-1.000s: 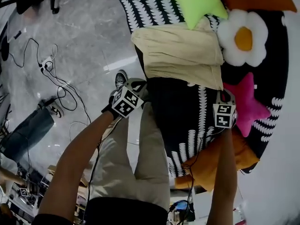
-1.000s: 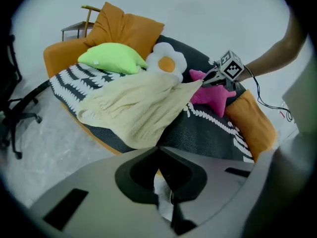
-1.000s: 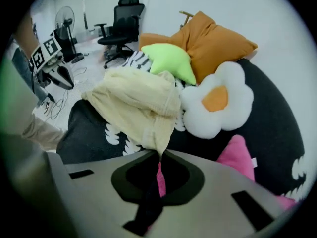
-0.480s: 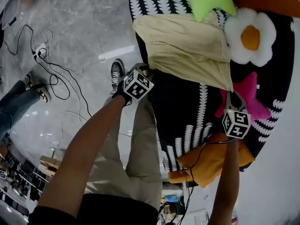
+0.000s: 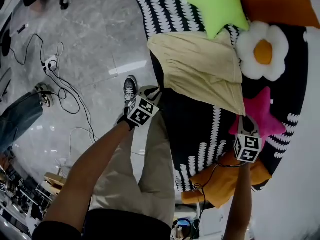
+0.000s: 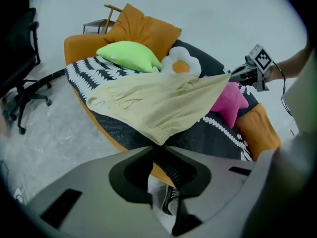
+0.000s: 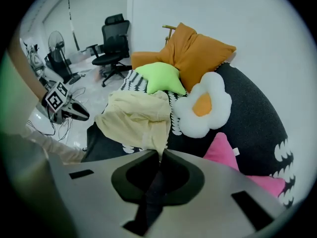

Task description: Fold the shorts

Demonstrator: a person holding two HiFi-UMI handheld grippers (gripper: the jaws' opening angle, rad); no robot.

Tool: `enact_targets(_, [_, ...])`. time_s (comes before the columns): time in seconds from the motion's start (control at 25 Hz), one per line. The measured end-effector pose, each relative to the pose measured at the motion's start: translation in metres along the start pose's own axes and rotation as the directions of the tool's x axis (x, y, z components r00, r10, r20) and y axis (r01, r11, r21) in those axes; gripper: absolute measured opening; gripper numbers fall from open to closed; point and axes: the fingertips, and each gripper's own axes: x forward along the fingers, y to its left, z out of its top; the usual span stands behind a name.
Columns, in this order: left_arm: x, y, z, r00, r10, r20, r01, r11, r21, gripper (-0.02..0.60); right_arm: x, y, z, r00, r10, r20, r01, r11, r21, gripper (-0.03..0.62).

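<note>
Two corners of the cream shorts (image 5: 200, 69) were in my tongs. The left tongs (image 6: 159, 145), whose jaws had just been closing, pinched a hem corner at the near edge of the couch (image 5: 197, 129). The right tongs (image 7: 161, 152), pressed tight, pinched another corner just beside the pink star cushion (image 5: 262, 116) on the couch. The shorts stretched between them over the couch. Farther back on the couch lay the egg-flower cushion (image 5: 261, 49), green star cushion (image 5: 212, 4) and orange cushion (image 5: 280, 1).
</note>
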Motion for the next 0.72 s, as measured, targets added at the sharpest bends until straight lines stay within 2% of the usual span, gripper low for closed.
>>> enact_targets(0.08, [0.022,-0.002,0.010,1.000,-0.020,-0.005,0.020,1.000,-0.011,0.136,0.004,-0.004,0.000,1.000,0.005,0.010,-0.005,1.000,0.004,0.031])
enact_targets(0.16, [0.040,-0.005,0.019,0.999,-0.035,-0.016,0.035,0.999,0.001,0.157,0.005,-0.008,-0.001,1.000,0.008,0.010,-0.009,1.000,0.009,0.031])
enact_targets(0.2, [0.045,-0.007,0.021,0.999,-0.038,-0.020,0.038,0.999,0.012,0.133,0.004,-0.008,-0.003,1.000,0.008,0.006,-0.008,1.000,0.009,0.031])
enact_targets(0.28, [0.043,-0.011,0.022,0.999,-0.041,-0.017,0.041,0.999,0.035,0.043,-0.001,-0.006,-0.009,1.000,0.001,-0.010,-0.001,1.000,0.006,0.031])
enact_targets(0.44, [0.004,-0.027,0.012,0.996,-0.090,0.015,0.090,0.995,0.045,0.028,-0.016,0.009,-0.037,0.994,0.028,-0.105,-0.029,1.000,-0.009,0.031])
enact_targets(0.52, [-0.022,-0.038,-0.003,0.991,-0.130,-0.003,0.130,0.990,0.046,0.028,-0.022,0.023,-0.063,0.974,0.078,-0.213,-0.092,0.994,-0.058,0.030])
enact_targets(0.6, [-0.047,-0.052,-0.024,0.981,-0.186,-0.058,0.189,0.981,0.039,0.028,-0.032,0.030,-0.087,0.943,0.113,-0.314,-0.148,0.985,-0.090,0.030])
enact_targets(0.72, [-0.078,-0.074,-0.048,0.958,-0.259,-0.120,0.264,0.964,0.024,0.028,-0.052,0.034,-0.102,0.913,0.155,-0.377,-0.196,0.978,-0.072,0.031])
